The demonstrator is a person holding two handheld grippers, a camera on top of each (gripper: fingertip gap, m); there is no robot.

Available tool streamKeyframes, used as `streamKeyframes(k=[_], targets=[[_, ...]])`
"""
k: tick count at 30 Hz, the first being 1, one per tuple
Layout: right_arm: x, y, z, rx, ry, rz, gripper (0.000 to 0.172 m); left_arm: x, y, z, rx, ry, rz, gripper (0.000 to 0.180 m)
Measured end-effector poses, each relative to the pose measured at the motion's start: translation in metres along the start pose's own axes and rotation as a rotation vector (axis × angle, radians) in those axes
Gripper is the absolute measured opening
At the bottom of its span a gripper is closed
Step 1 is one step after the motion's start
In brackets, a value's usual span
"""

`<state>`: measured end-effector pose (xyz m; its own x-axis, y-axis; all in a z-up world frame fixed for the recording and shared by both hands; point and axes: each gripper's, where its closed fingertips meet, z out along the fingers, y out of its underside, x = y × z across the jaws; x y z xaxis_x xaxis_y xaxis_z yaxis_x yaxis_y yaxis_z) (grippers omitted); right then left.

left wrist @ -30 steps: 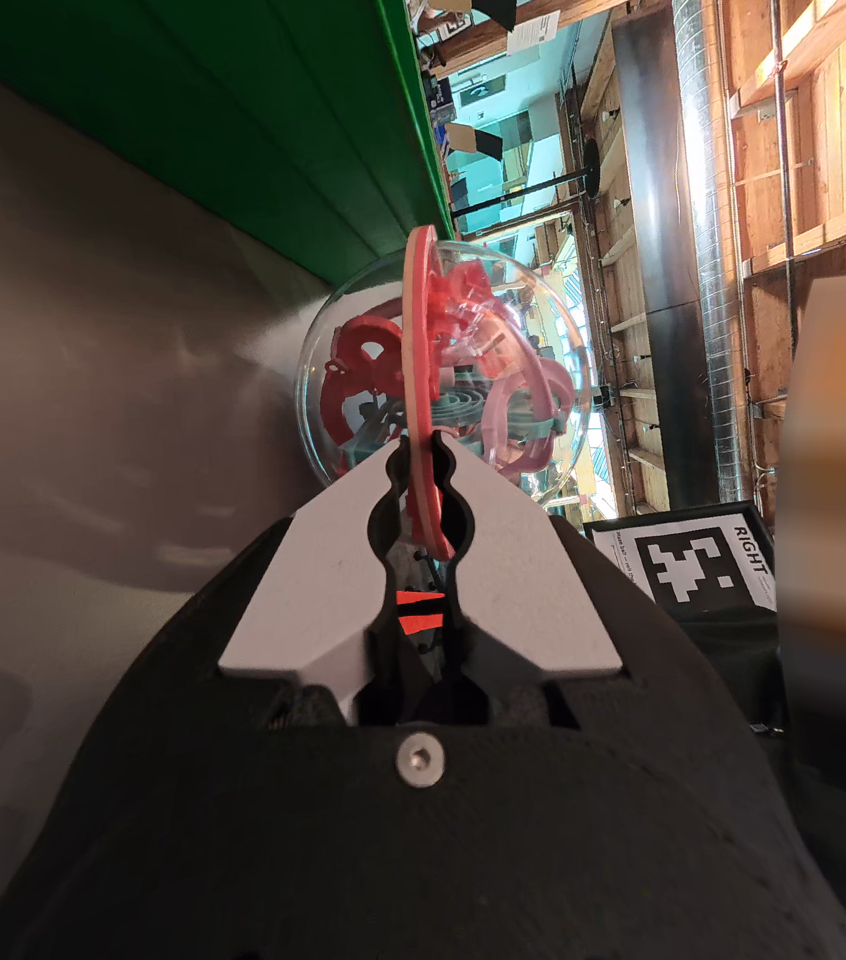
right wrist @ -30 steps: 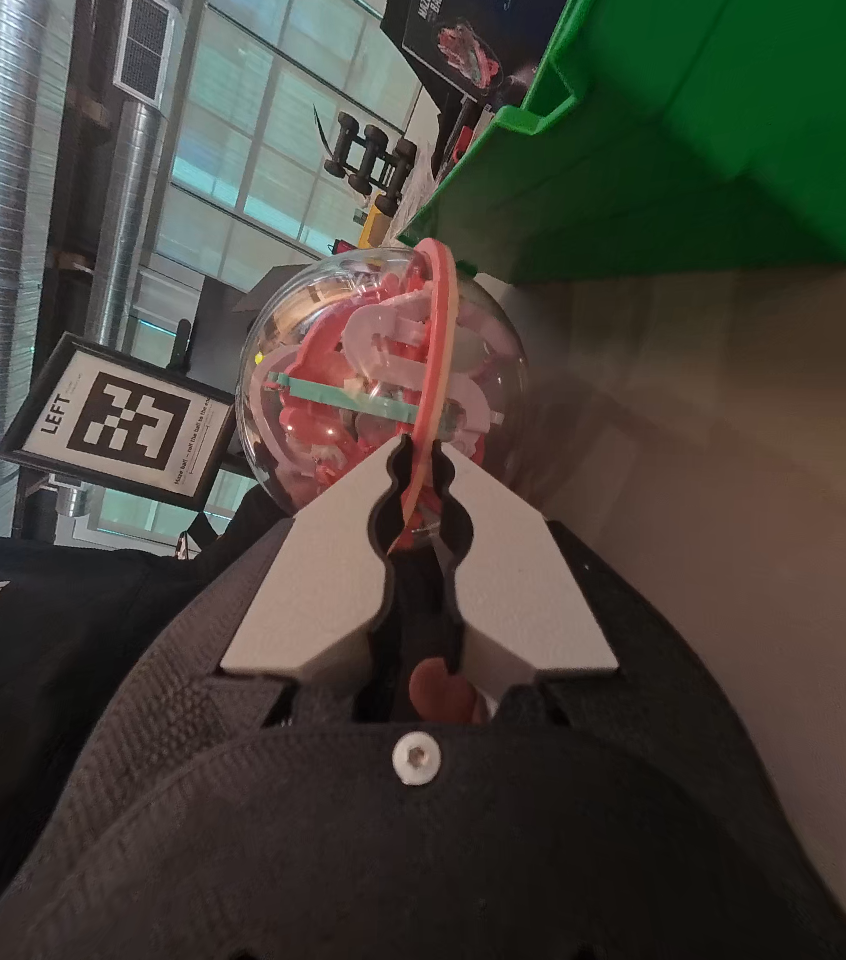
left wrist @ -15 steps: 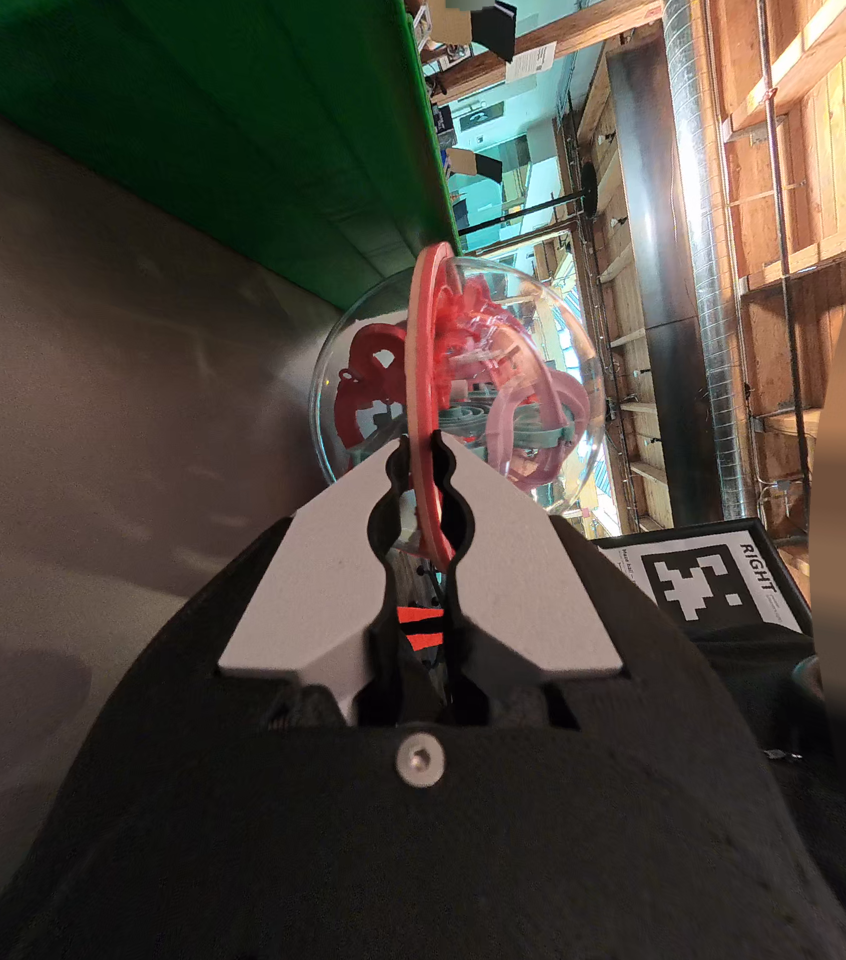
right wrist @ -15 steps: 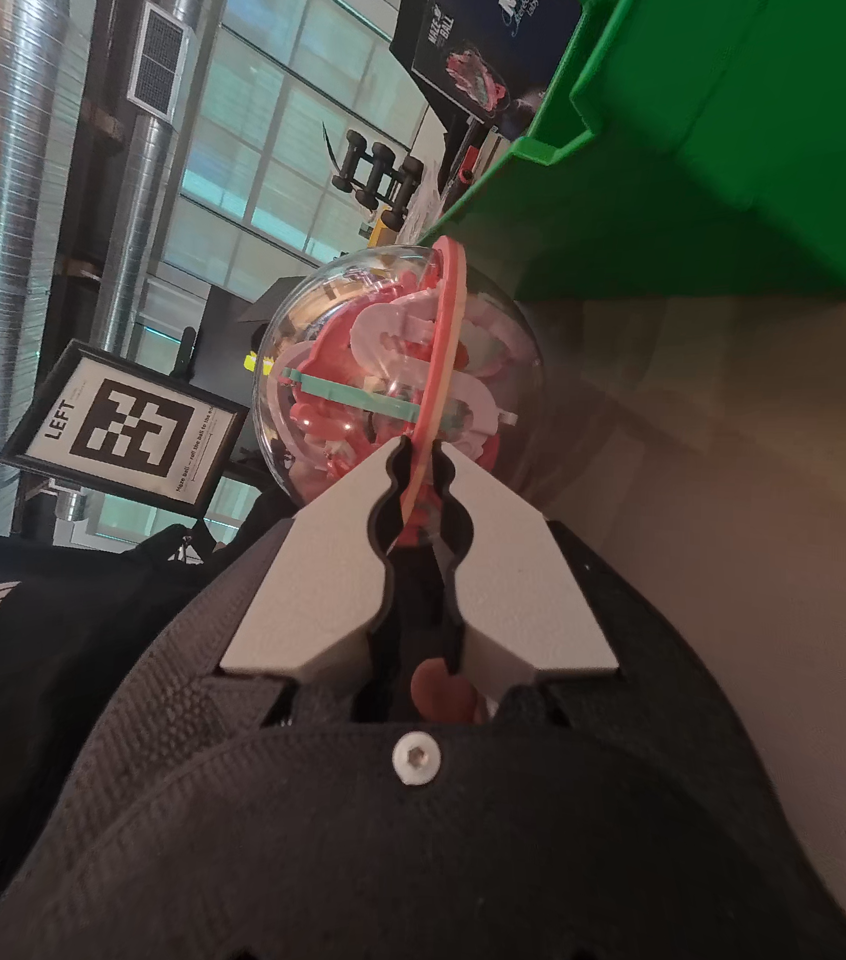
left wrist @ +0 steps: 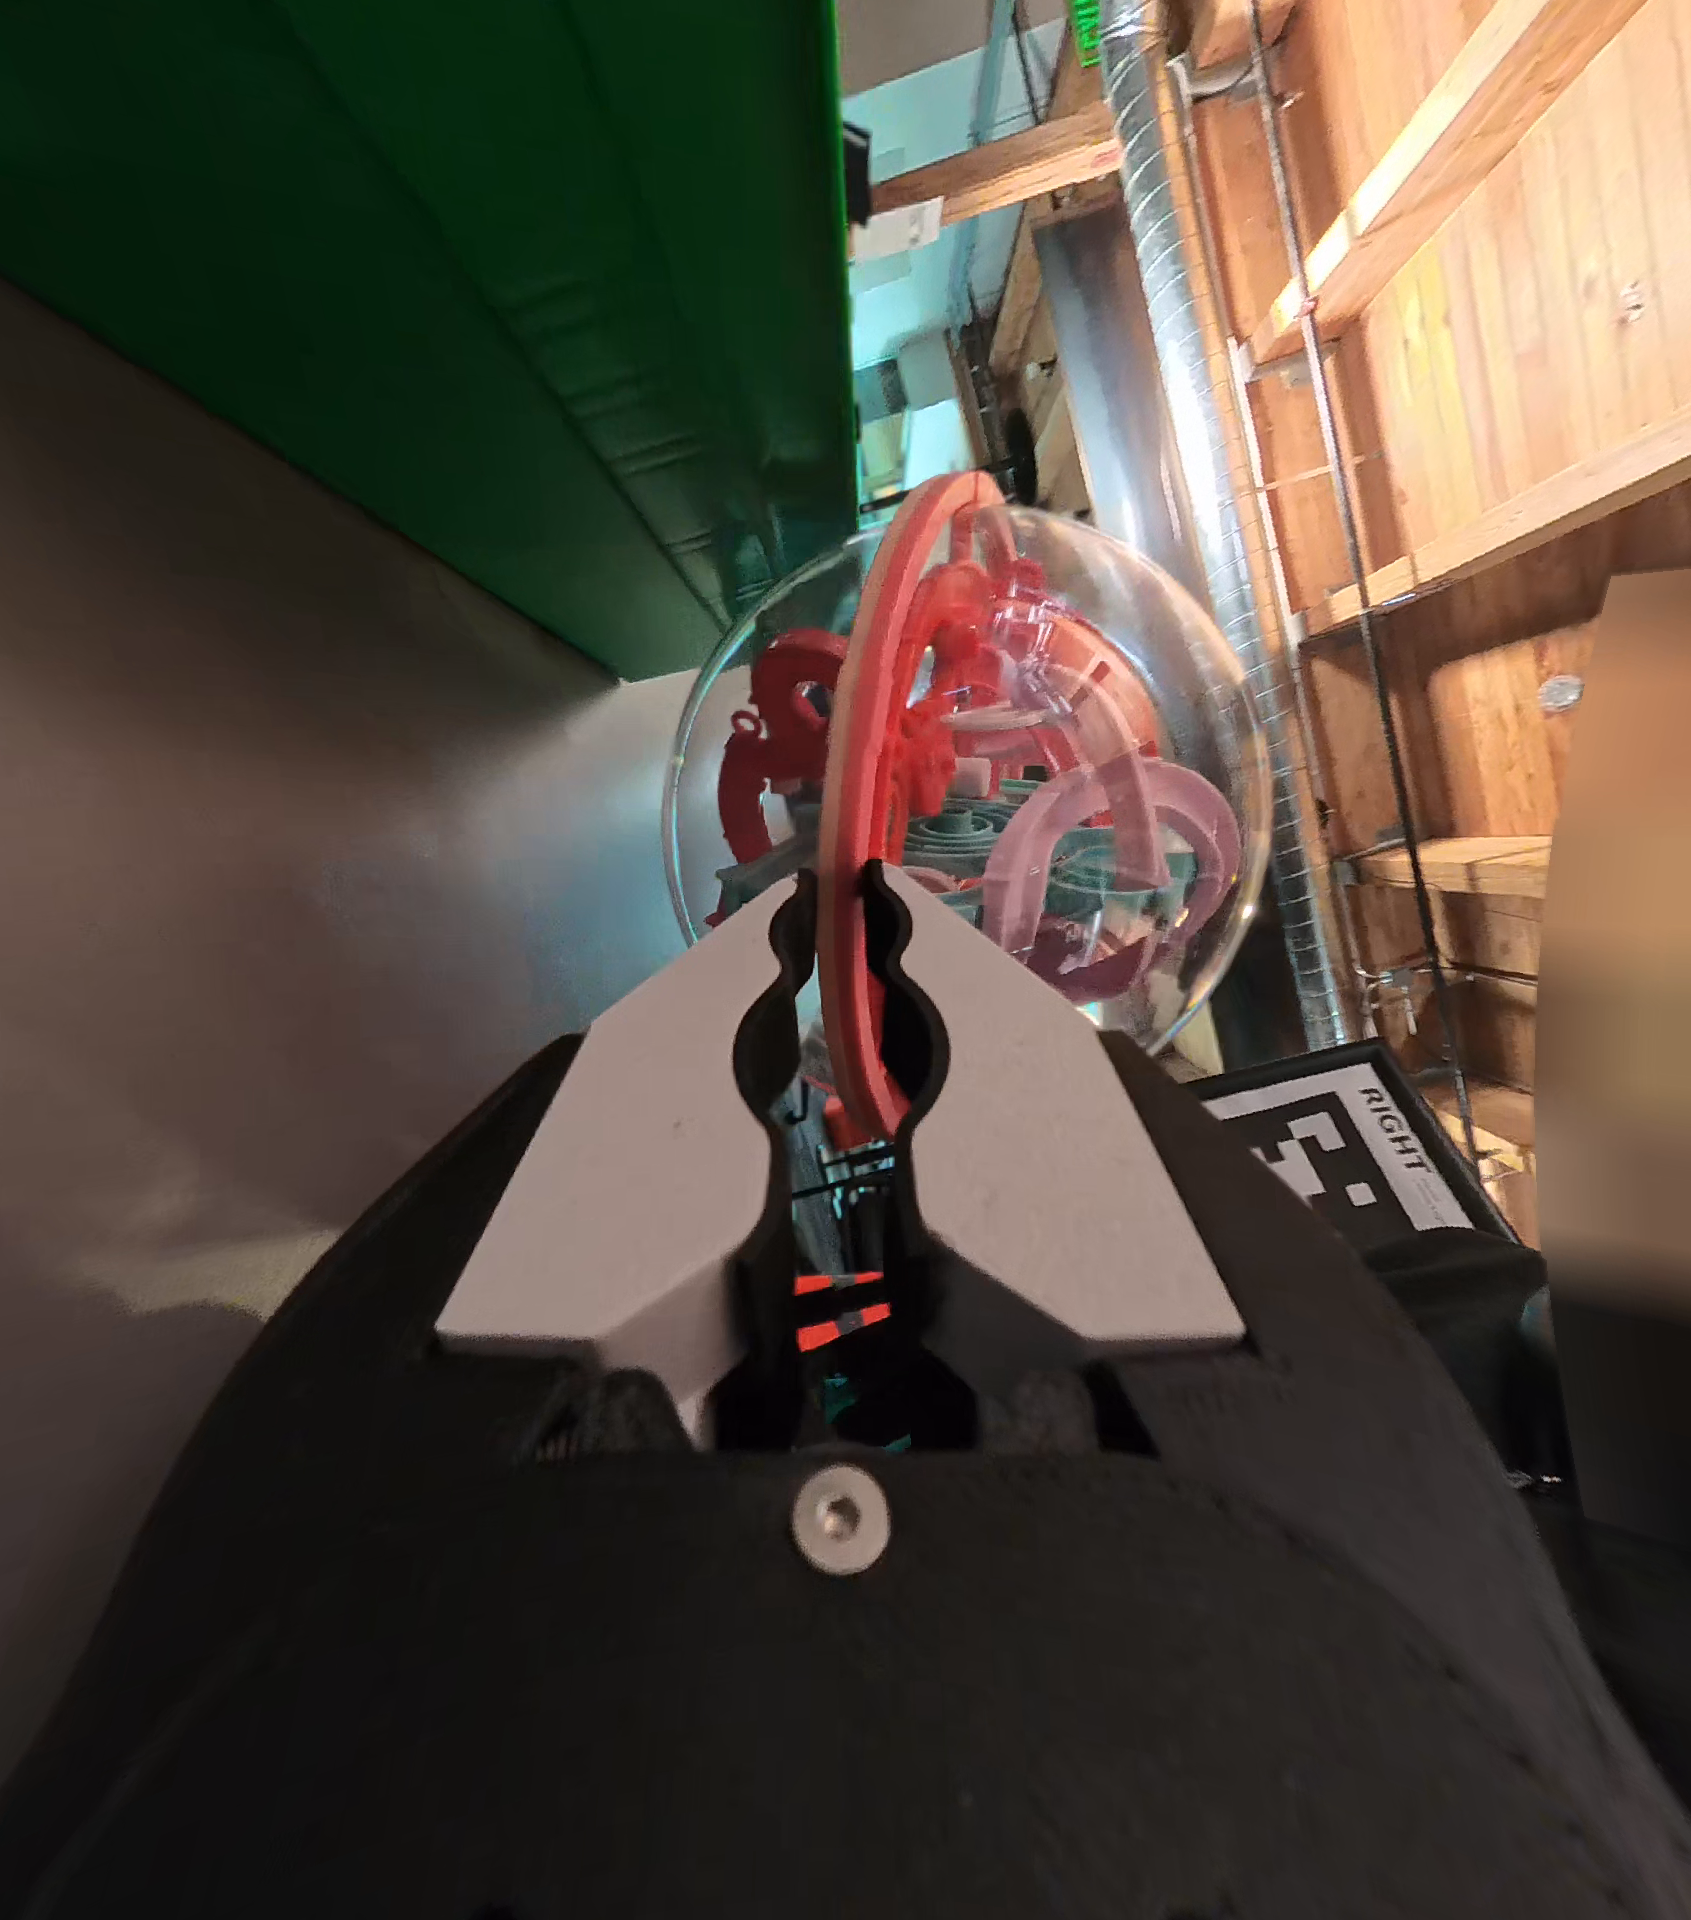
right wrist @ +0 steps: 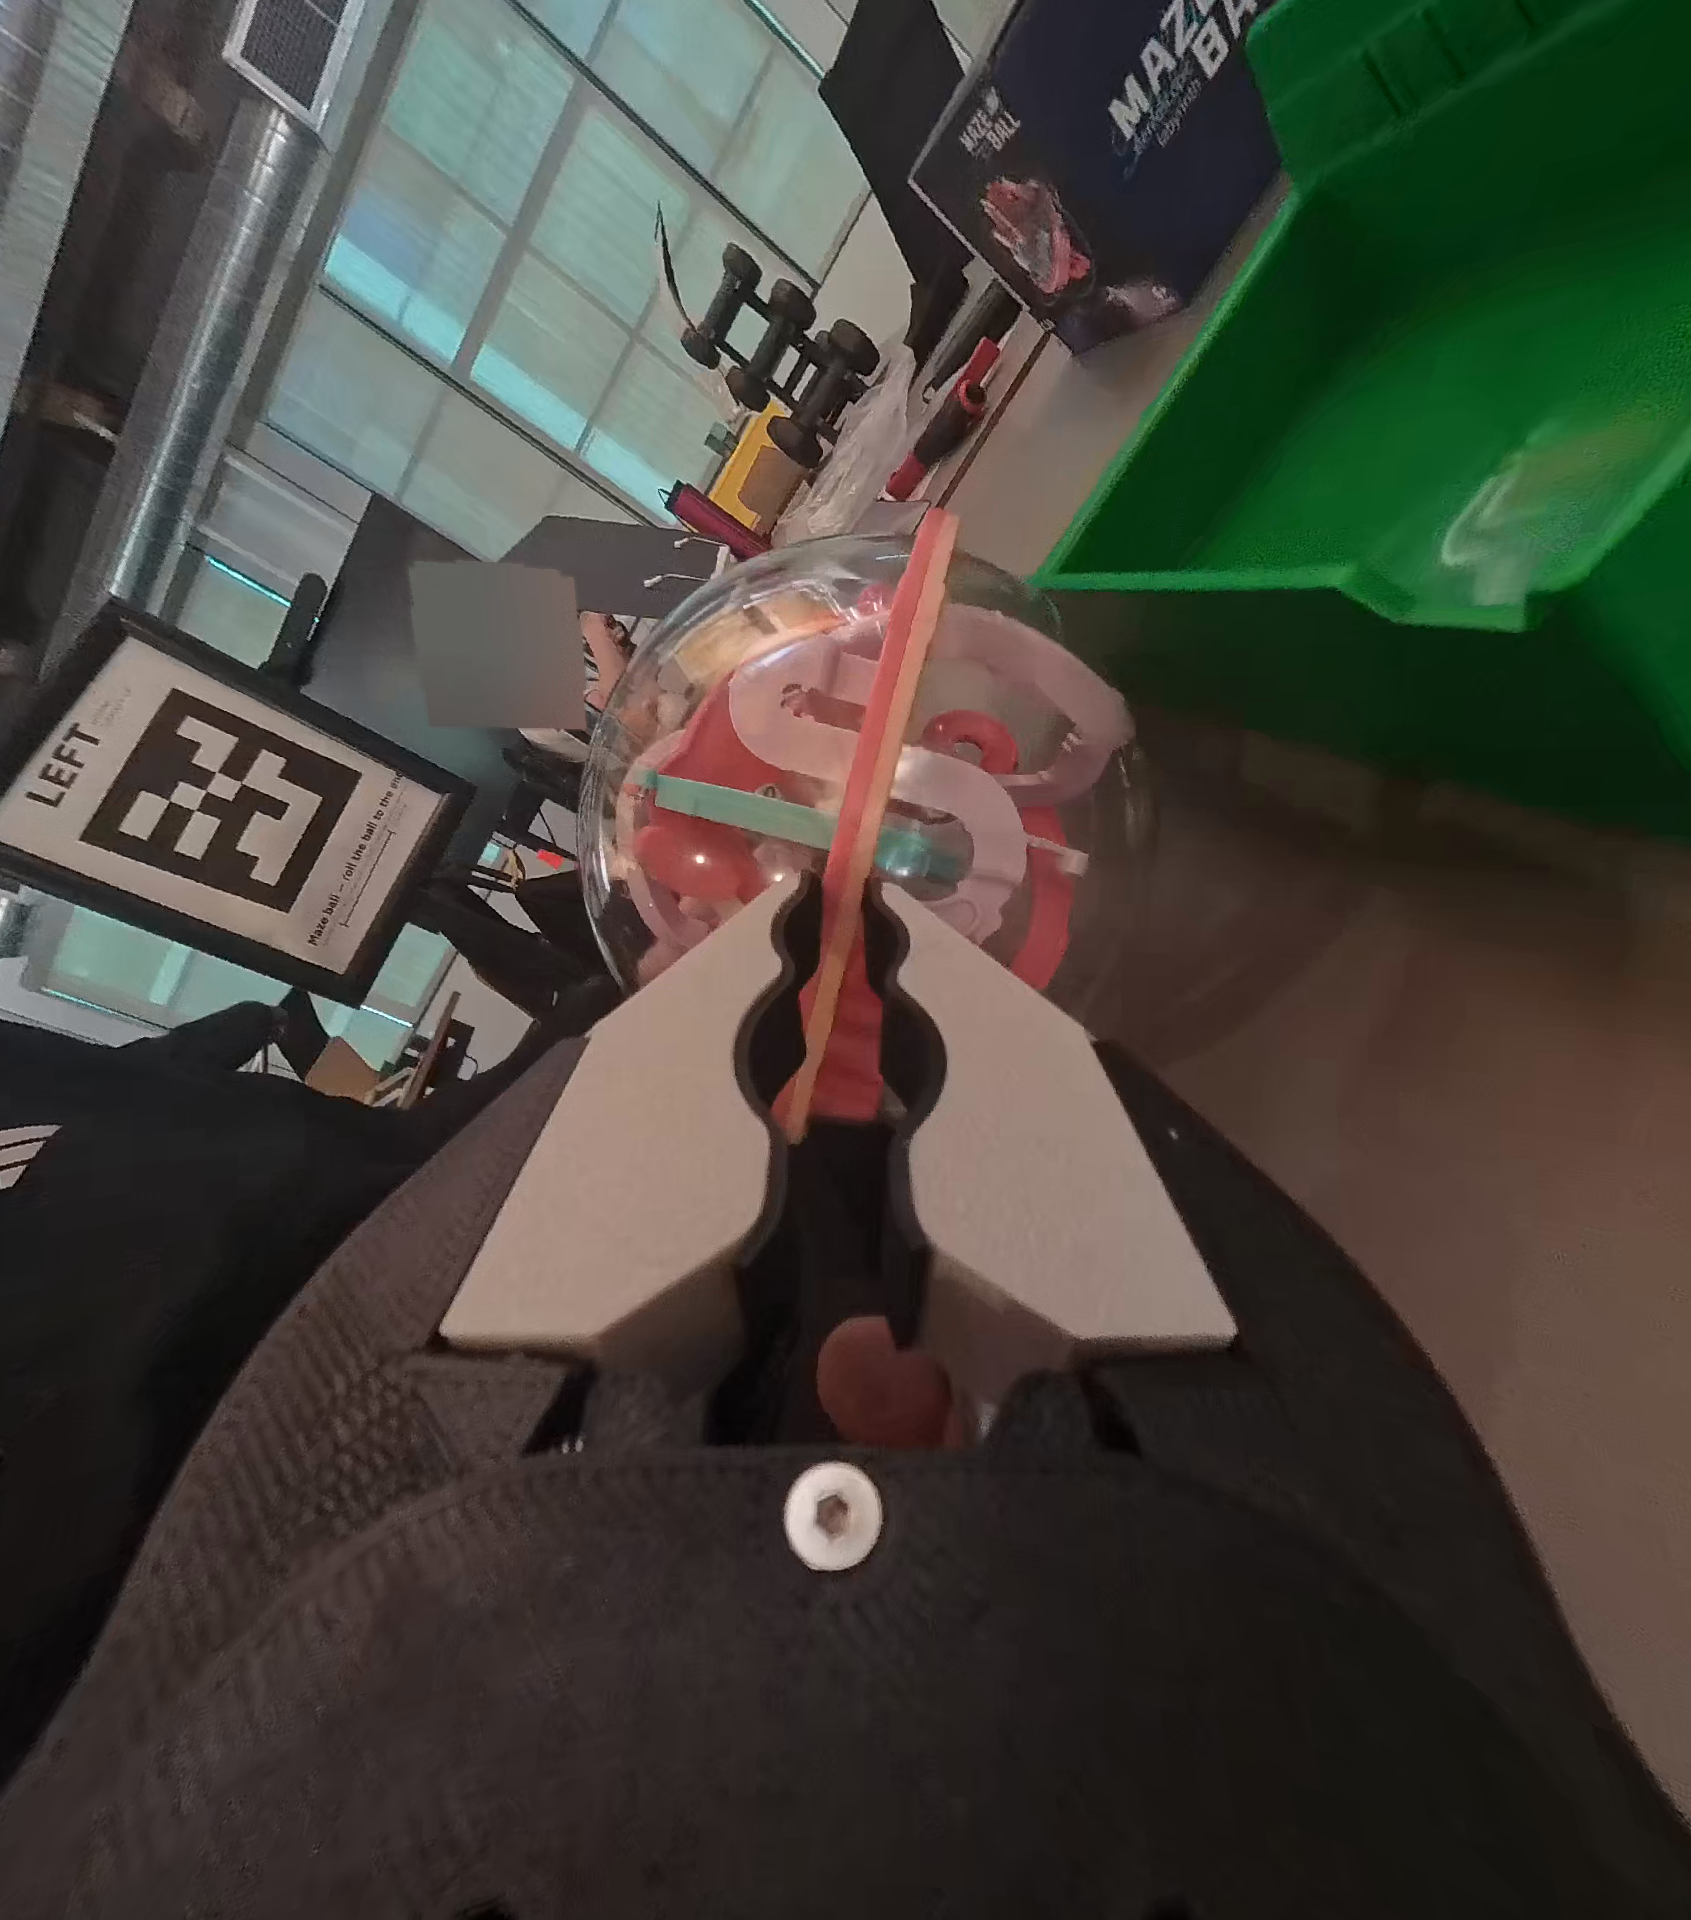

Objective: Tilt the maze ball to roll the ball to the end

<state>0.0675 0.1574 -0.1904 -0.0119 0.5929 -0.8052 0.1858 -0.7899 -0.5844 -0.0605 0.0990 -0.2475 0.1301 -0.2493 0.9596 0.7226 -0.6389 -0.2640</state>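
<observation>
The maze ball (left wrist: pixel 966 790) hangs above the grey worktop (left wrist: pixel 197 727), beside the green bin (right wrist: pixel 1495 416). Both grippers' fingers (left wrist: pixel 675 1122) (right wrist: pixel 654 1122) pinch its red rim (left wrist: pixel 851 831) from opposite sides. Tilt slowly, both wrists together, keeping the pinch firm.

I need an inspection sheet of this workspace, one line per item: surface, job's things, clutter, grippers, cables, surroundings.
Surface: grey table, bare near the ball.
Job's things: clear maze ball with a red rim and red, pink and teal tracks inside; small ball not discernible.
Clutter: green bin, dark box, dumbbells.
Grippers: left gripper and right gripper both clamp the rim.
Cables: nothing seen.
Surroundings: wooden shelving, metal duct, windows.
</observation>
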Motion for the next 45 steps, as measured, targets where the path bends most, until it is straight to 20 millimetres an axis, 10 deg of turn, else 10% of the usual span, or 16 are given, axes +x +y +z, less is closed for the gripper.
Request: streamKeyframes(k=[30,45], targets=[[-0.055,-0.034,0.004,0.021,-0.004,-0.157,0.006,0.020,-0.008,0.014,0.067,0.126,0.008,0.007],[-0.131,-0.077,-0.025,0.123,-0.173,-0.625,0.006,0.155,-0.059,0.029,0.164,0.267,0.583,0.007]])
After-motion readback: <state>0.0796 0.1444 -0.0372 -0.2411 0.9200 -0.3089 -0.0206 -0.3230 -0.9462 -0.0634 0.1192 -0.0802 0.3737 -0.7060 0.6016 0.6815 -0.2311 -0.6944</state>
